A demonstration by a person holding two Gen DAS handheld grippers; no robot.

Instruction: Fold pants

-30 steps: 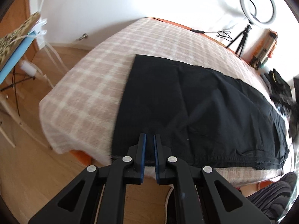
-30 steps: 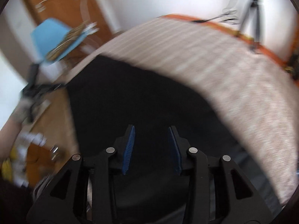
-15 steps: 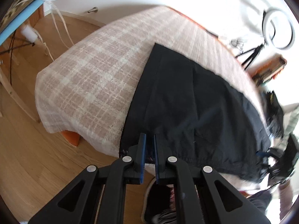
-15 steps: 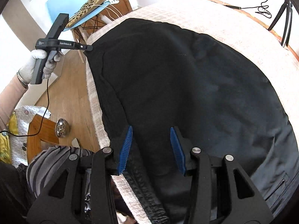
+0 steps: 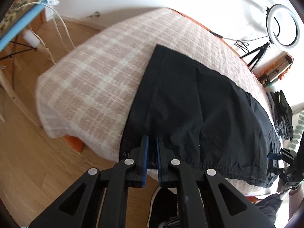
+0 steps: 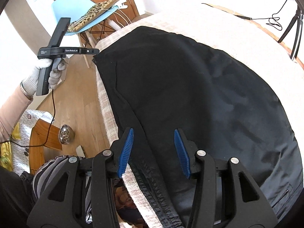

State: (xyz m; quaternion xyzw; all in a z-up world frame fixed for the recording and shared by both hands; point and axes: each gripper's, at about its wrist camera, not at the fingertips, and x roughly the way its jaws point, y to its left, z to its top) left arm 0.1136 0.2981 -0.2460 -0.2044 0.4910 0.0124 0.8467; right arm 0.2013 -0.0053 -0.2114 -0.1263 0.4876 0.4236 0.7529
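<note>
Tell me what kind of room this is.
Most likely a bedroom at home: a bed under a checked blanket with black pants spread on it, a wooden floor, and a ring light on a tripod beside the wall.

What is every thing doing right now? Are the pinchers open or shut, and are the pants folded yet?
left gripper: shut on the pants' near hem corner.
right gripper: open, over the waist end, gripping nothing.
pants: lying flat on the bed, legs stacked, not yet folded across.
bed blanket: spread out under the pants.
ring light: standing on its tripod; lit or not, cannot tell.
</note>
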